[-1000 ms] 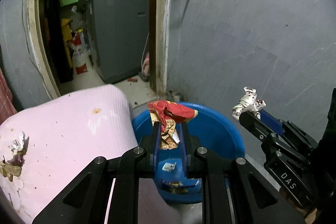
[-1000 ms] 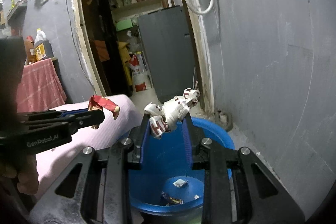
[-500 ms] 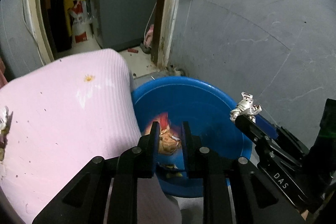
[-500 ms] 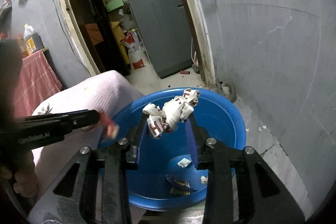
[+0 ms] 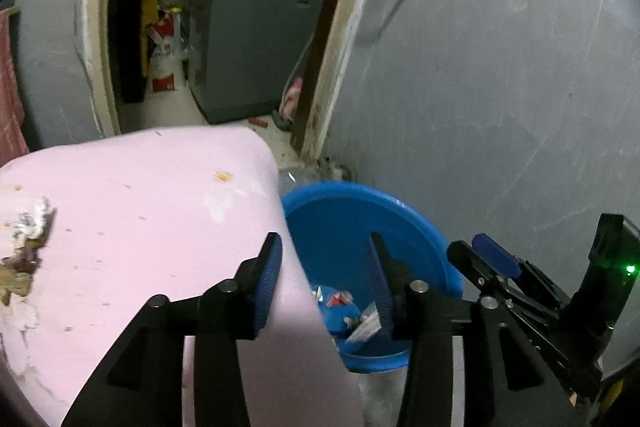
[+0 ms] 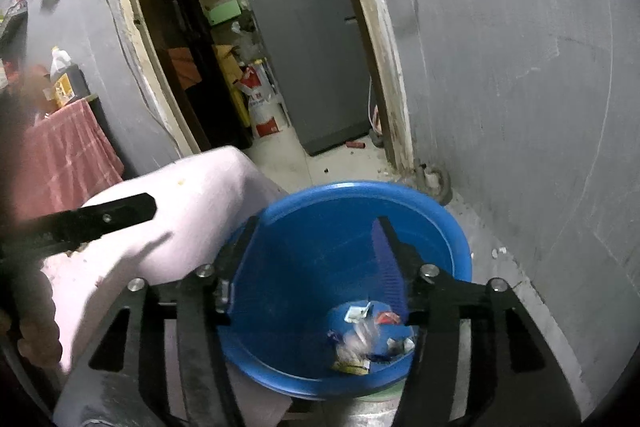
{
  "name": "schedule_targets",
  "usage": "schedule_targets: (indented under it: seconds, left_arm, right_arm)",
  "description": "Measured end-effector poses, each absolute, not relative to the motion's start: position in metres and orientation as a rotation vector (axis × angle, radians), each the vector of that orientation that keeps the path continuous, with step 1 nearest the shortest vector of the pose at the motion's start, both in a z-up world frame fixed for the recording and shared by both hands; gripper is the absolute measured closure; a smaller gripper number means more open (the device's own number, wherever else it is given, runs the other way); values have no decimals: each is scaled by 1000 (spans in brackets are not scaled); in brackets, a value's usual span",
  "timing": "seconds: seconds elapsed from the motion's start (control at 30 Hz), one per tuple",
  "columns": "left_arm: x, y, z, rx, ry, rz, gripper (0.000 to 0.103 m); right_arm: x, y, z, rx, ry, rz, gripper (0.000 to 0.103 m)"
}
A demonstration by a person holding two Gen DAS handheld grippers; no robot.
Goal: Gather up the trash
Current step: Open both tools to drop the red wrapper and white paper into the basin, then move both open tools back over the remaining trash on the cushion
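Observation:
A blue plastic bin (image 5: 400,223) (image 6: 332,203) stands on the floor by the grey wall, with several crumpled wrappers (image 6: 360,335) (image 5: 352,315) lying at its bottom. My left gripper (image 5: 324,251) is open and empty, straddling the bin's near rim and the pink surface. My right gripper (image 6: 316,231) is open and empty above the bin; it also shows at the right of the left wrist view (image 5: 480,255). The left gripper's finger shows at the left of the right wrist view (image 6: 120,211).
A pink cloth-covered surface (image 5: 140,211) (image 6: 192,195) lies left of the bin, with scraps of trash (image 5: 28,231) at its left edge. Behind is a doorway with a grey cabinet (image 6: 308,67) and a red-and-white sack (image 6: 260,103). The grey wall (image 5: 500,87) is on the right.
Both grippers opened. The red wrapper fell from the left gripper and the white-and-red wrapper from the right gripper into the bin.

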State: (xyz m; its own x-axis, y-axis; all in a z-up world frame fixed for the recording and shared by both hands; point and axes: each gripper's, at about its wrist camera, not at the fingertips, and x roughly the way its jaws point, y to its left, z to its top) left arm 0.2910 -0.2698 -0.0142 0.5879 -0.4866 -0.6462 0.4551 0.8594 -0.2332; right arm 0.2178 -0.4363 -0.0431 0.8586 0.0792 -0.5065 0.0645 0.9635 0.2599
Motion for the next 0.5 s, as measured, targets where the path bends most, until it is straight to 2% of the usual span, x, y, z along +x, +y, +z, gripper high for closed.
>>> schedule_targets:
  seconds: [0.2,0.27,0.33,0.4,0.47,0.5]
  left_arm:
    - [271,-218,24,-101,628,-502,40]
    - [264,-201,37,-114,585,-480,25]
    - [256,-181,50,-128,527,-450,18]
    - [248,-162,62,-133,469,-417,15]
    - [238,-145,71,-131,435,-385,5]
    - [234,-134,77,-135,414,-358,4]
  right_arm:
    - [202,-412,-5,231,433,27,25]
    - [194,-399,10,210,382,40,18]
    - [187,-387,25,189,331,55,13]
    - [180,-373,39,170,277,70,3]
    - [172,-359,52,157,216,88,0]
    - [168,-351,58,153,188,101,0]
